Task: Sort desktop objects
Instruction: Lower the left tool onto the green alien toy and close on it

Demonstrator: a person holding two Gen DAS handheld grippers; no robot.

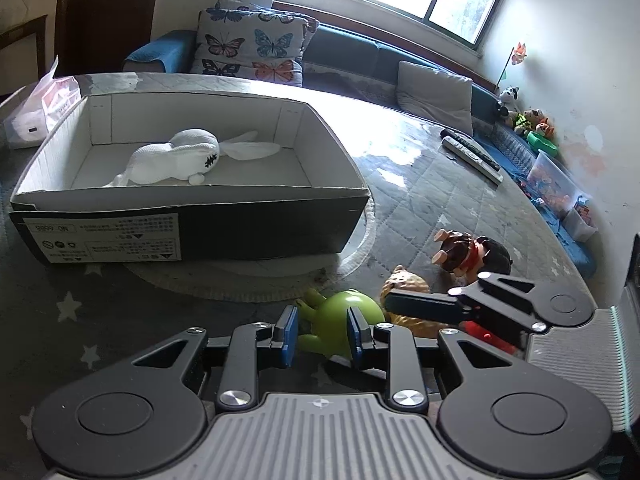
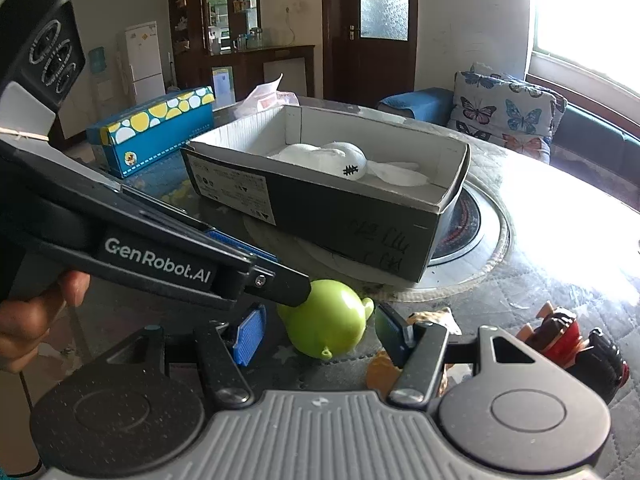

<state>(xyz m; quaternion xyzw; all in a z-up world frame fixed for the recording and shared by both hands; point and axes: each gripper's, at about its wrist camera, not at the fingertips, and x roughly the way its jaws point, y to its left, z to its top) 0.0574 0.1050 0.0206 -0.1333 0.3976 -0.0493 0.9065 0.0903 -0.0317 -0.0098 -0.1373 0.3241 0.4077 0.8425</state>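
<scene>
A green toy figure (image 1: 340, 322) (image 2: 326, 326) lies on the table. My left gripper (image 1: 322, 338) is open, its blue pads on either side of the toy's lower part. My right gripper (image 2: 318, 334) is open around the same toy from another side; its finger (image 1: 424, 306) shows in the left wrist view. A yellow lion toy (image 1: 404, 284) and a brown and red figure (image 1: 472, 256) (image 2: 568, 340) lie just to the right. An open black shoebox (image 1: 192, 216) (image 2: 320, 216) holds a white plush rabbit (image 1: 176, 158) (image 2: 340, 156).
Two remote controls (image 1: 472, 156) lie at the table's far right edge. A blue and yellow patterned box (image 2: 152, 132) and a plastic bag (image 1: 52, 100) stand behind the shoebox. A round hotplate ring (image 2: 480, 240) sits under the shoebox. A sofa with cushions runs behind the table.
</scene>
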